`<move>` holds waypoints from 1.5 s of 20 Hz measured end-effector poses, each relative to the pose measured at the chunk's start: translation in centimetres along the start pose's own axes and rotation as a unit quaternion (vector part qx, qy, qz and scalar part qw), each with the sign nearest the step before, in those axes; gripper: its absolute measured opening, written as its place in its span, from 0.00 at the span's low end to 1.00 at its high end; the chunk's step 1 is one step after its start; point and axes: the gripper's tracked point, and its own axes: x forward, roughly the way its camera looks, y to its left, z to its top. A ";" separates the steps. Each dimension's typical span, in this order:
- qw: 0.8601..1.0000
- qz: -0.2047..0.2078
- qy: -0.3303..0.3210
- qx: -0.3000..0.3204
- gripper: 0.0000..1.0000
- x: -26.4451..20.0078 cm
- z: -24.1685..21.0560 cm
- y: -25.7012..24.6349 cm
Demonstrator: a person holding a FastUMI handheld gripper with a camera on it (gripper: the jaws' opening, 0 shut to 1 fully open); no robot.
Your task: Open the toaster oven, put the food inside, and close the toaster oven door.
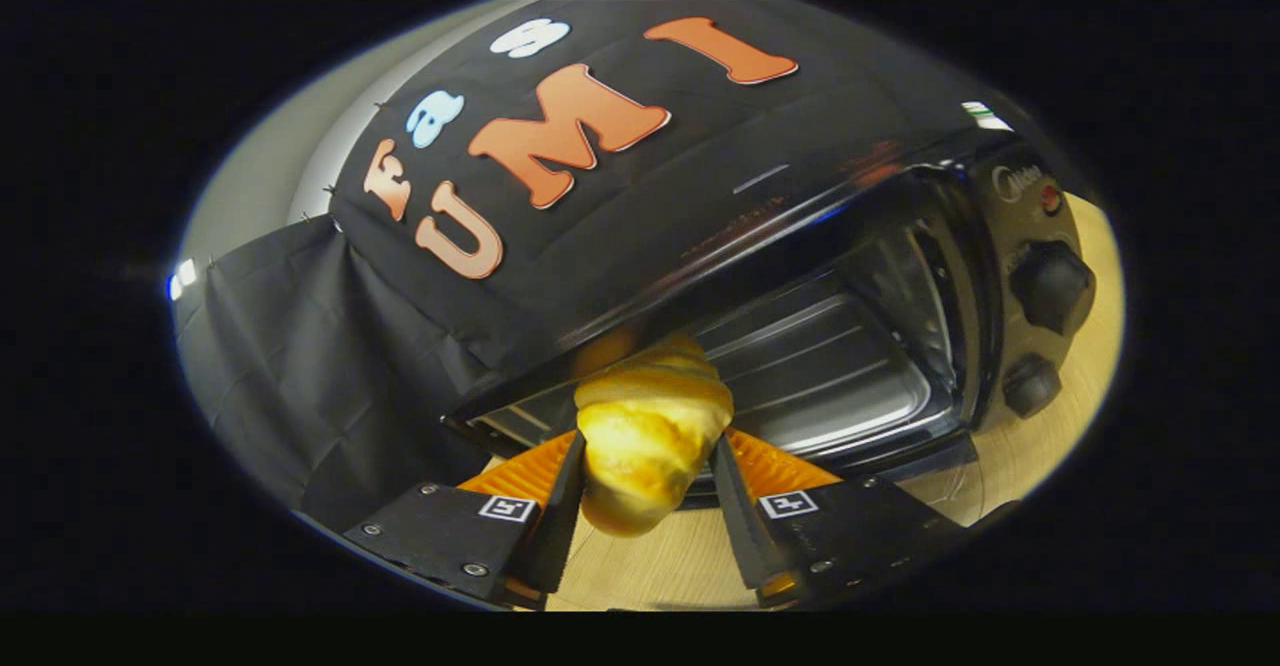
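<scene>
Gripper carries a croissant, golden, glazed, pinched from both sides; each finger presses a flank, so the grip reads as closed on the pastry. Its lower tip hangs below the fingers, its upper end pokes past them toward the oven.

Toaster oven sits just ahead on a pale wooden tabletop. Door is already dropped open (glass pane lies low in front, reflections on it). Inside, a wire rack over a shiny floor. Two black knobs on the control panel to the right of the cavity.

Step in hand, as judged: carrying the croissant into the cavity. It is at the mouth, not yet over the rack.

To do it well:
- Keep the pastry above the open door's front edge and under the top lip of the opening; headroom looks tight.
- Go in straight along the fingers, aiming mid-rack, away from the side wall.
- Lower until the croissant rests on the wires before easing the fingers apart; a drop could roll it off toward the door.
- Squeeze lightly, flaky crust likely crushes.
- Withdraw level, then the door remains to be shut.

Pose: the whole scene reads tilted, so the gripper appears rolled to one side, pointing forward and slightly down at the opening. The holding hand cannot be made out.
</scene>
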 end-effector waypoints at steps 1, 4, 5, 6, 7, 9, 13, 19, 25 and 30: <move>1.000 -0.006 -0.003 -0.004 0.66 0.7 0.4 -0.4; 1.000 -0.018 -0.004 -0.012 0.67 1.9 0.8 -1.3; 1.000 -0.020 -0.005 -0.018 0.66 2.3 0.9 -1.3; 0.999 -0.023 -0.007 -0.025 0.66 2.4 0.9 -1.3; 0.999 -0.028 -0.009 -0.036 0.66 2.6 0.9 -1.4; 0.996 -0.059 -0.010 -0.067 0.66 2.9 0.9 -2.3; 0.984 -0.110 -0.027 -0.141 0.67 2.8 1.6 -3.4; 0.971 -0.157 -0.023 -0.179 0.80 2.3 1.7 -4.9; 0.964 -0.158 -0.038 -0.209 0.91 -2.1 2.0 -3.3; 0.965 -0.132 -0.029 -0.223 0.91 -8.6 -0.6 -1.3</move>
